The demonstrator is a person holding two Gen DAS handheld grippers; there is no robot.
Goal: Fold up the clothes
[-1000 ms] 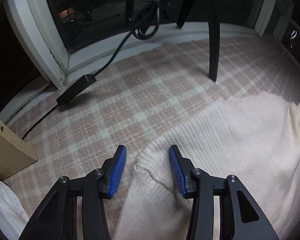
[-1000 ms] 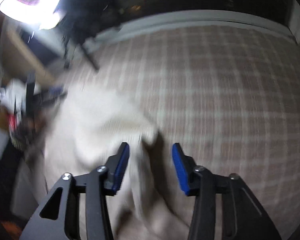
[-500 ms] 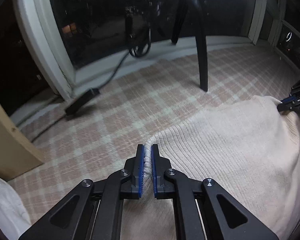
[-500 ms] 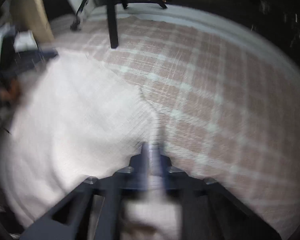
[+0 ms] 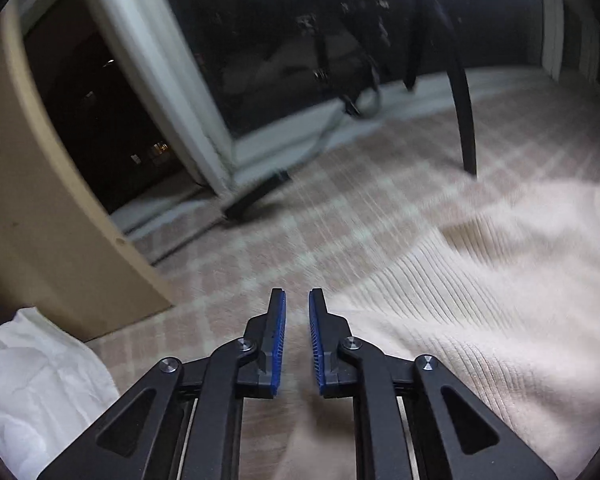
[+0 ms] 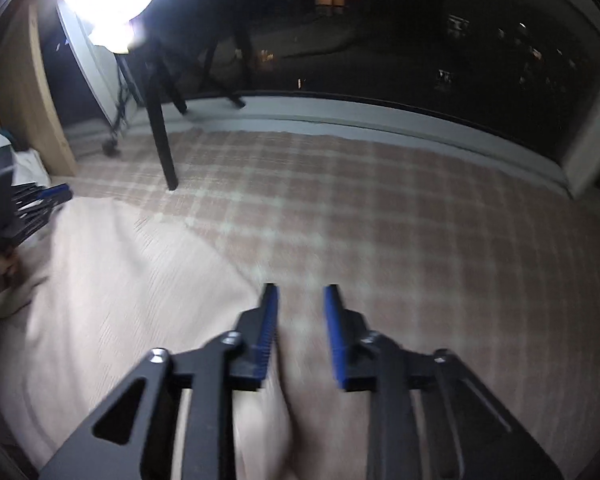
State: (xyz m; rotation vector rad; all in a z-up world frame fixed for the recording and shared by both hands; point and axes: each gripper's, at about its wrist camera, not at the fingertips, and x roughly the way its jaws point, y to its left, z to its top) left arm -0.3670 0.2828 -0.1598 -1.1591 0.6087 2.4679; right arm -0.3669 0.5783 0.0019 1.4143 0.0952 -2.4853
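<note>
Both our grippers letting go above the cream sweater.

Our left gripper (image 5: 297, 308) has a narrow gap, jaws opening, nothing pinched; the ribbed cream sweater (image 5: 480, 304) spreads below and to its right over the plaid cloth (image 5: 340, 208). Our right gripper (image 6: 300, 304) is likewise opening with nothing gripped, the sweater lying to its left.

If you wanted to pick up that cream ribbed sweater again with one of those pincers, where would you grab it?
Probably at the sweater's near edge, where it ends on the checked cloth. Bring the left hand-held gripper down from above, one finger over the fabric and one outside it. The knit lies flat, so only its edge offers something to pinch. The jaws are opening, with nothing pinched.
</note>
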